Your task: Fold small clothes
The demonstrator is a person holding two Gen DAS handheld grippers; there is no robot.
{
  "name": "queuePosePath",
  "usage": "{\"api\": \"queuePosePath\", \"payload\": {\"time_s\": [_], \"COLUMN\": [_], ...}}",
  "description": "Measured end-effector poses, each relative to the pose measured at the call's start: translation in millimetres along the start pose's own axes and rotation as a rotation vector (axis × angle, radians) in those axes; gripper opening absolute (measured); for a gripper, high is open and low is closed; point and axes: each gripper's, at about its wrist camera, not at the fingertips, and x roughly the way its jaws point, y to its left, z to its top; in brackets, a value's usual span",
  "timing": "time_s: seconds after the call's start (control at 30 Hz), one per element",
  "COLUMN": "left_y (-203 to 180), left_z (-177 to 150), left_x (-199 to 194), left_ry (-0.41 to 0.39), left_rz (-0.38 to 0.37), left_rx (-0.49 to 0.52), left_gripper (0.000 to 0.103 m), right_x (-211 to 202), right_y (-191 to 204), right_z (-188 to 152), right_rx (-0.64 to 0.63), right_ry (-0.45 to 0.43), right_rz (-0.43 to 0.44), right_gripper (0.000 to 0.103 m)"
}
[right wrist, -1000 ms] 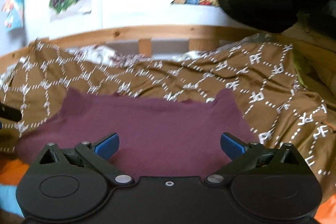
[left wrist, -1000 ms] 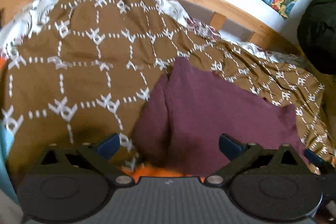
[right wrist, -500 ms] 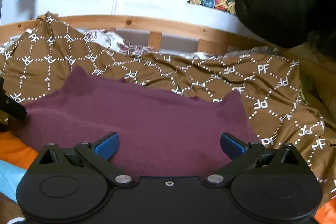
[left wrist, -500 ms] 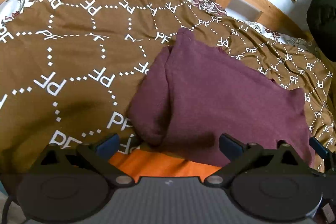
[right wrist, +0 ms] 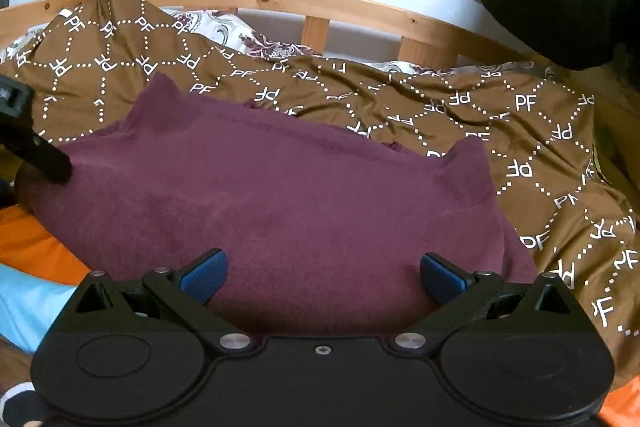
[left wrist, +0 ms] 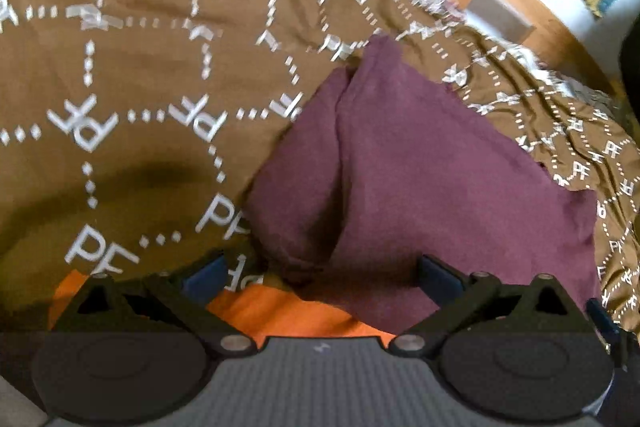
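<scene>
the left gripper (left wrist: 320,273) is gaping wide, empty, over the maroon garment (left wrist: 420,187). the right gripper (right wrist: 322,277) is likewise spreading open, the garment lying toward twelve o'clock on the brown duvet (right wrist: 520,131).

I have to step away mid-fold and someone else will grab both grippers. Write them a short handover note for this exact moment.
Left gripper: open, holding nothing, at the near left edge of the maroon garment.
Right gripper: open, empty, above the garment's near edge.
The garment lies on the brown PF-patterned blanket, its near edge over orange cloth.
Done: it looks folded at least once, with a layered left edge.
Left: grasp the near edge and complete the fold.
</scene>
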Motion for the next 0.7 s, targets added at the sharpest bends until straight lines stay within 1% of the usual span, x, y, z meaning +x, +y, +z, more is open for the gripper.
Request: {"api": "queuePosePath", "payload": {"time_s": [0.07, 0.17, 0.23, 0.27, 0.33, 0.4, 0.7], "left_y": [3.3, 2.6, 2.2, 2.2, 2.7, 2.3, -1.4], "left_z": [1.0, 0.6, 0.2, 0.3, 0.7, 1.0, 1.5], "left_x": [5.7, 8.1, 9.3, 9.6, 10.4, 11.4, 15.8], "left_ry": [0.019, 0.019, 0.022, 0.024, 0.026, 0.028, 0.033], "left_rz": [0.001, 0.008, 0.011, 0.011, 0.011, 0.013, 0.023], "left_rx": [-0.026, -0.018, -0.011, -0.011, -0.013, -0.011, 0.0], "left_gripper": [0.102, 0.102, 0.102, 0.102, 0.102, 0.102, 0.102], "right_x": [-7.0, -14.3, -12.3, -8.2, 3.7, 11.9, 15.2], "right_y": [-1.9, -1.9, 0.0, 1.3, 4.8, 5.5, 2.2], "right_z": [3.1, 6.9, 9.1, 9.8, 8.6, 5.5, 1.2], "right_rx": [0.017, 0.025, 0.015, 0.007, -0.01, -0.017, 0.022], "right_ry": [-0.049, -0.131, -0.142, -0.125, -0.057, -0.007, 0.018], "right_rz": [0.004, 0.001, -0.014, -0.021, -0.028, -0.014, 0.01], "right_gripper": [0.102, 0.102, 0.102, 0.102, 0.102, 0.102, 0.102]}}
